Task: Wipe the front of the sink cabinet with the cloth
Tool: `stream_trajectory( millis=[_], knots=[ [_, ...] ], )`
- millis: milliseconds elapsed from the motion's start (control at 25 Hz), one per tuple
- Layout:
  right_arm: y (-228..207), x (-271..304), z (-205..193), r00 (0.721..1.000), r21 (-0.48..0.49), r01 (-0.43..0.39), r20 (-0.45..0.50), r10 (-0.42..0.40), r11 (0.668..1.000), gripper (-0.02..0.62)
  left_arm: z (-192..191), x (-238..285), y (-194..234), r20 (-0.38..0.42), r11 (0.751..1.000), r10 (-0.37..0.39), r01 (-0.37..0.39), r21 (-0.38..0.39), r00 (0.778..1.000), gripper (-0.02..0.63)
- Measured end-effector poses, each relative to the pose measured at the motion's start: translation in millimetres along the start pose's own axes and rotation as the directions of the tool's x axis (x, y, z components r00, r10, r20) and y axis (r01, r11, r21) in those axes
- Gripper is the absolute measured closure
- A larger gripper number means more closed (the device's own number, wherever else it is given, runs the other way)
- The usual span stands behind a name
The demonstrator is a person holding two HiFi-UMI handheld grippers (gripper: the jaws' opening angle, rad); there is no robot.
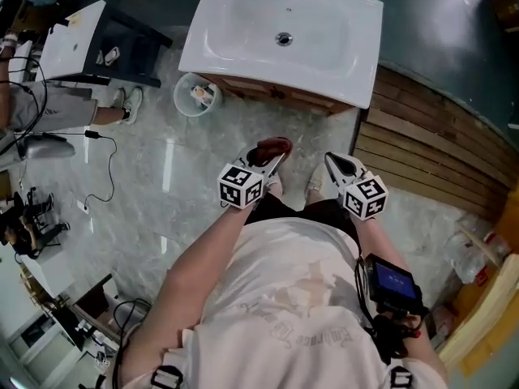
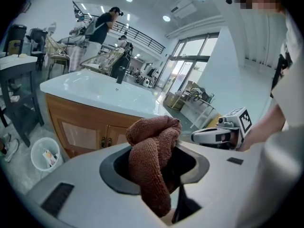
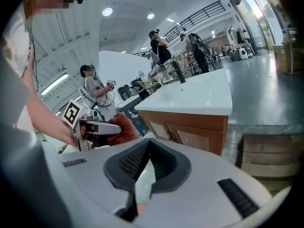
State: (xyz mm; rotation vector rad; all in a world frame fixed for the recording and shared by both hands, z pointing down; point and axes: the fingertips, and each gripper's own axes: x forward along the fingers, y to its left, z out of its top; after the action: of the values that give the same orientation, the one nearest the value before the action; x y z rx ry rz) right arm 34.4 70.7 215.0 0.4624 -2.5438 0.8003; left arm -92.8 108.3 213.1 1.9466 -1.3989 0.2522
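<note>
So the brown cloth (image 2: 153, 151) is clamped in the left hand-held gripper (image 1: 274, 156). The jaws are closed down on the middle of the bunch, with a fat wad poking out past the tips and a tail flopping down. It's up in the air in front of the person, over the marble floor (image 1: 186, 185) and well short of the sink cabinet (image 2: 85, 127).

The right hand-held gripper (image 3: 142, 172) looks pinched closed with nothing in it. There's a pale sliver low between the jaws, but I think that's just background.

The cloth looks like terry towel, so my guess is light, soft and floppy with plenty of grip, and nothing that'll slip or break. The hold on the middle seems fine to me, since the wad out front works as the wiping pad. The only thing I'd watch is the loose tail dragging or snagging on the door knobs (image 2: 105, 141) under the white sink (image 1: 284, 35).
</note>
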Motion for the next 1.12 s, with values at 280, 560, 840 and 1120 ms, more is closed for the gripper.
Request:
stream_trajectory(
  millis=[280, 560, 840, 1120],
  knots=[
    [-10, 25, -8, 0.999, 0.018, 0.037, -0.012, -0.037, 0.999, 0.583, -7, 37, 29, -0.029, 0.999, -0.013, 0.014, 0.048, 0.999, 0.433],
    [-37, 24, -27, 0.997, 0.053, 0.076, -0.004, -0.076, 0.996, 0.583, -16, 91, 17, -0.083, 0.992, -0.060, 0.069, 0.108, 0.995, 0.434],
    [-69, 8, -42, 0.987, 0.149, 0.145, 0.046, -0.153, 0.978, 0.583, -21, 159, -21, -0.113, 0.978, -0.138, 0.153, 0.142, 0.984, 0.433],
    [-86, -24, -48, 0.979, 0.197, 0.170, 0.078, -0.189, 0.965, 0.583, -8, 220, -65, -0.097, 0.976, -0.171, 0.183, 0.122, 0.980, 0.434]
  ],
)
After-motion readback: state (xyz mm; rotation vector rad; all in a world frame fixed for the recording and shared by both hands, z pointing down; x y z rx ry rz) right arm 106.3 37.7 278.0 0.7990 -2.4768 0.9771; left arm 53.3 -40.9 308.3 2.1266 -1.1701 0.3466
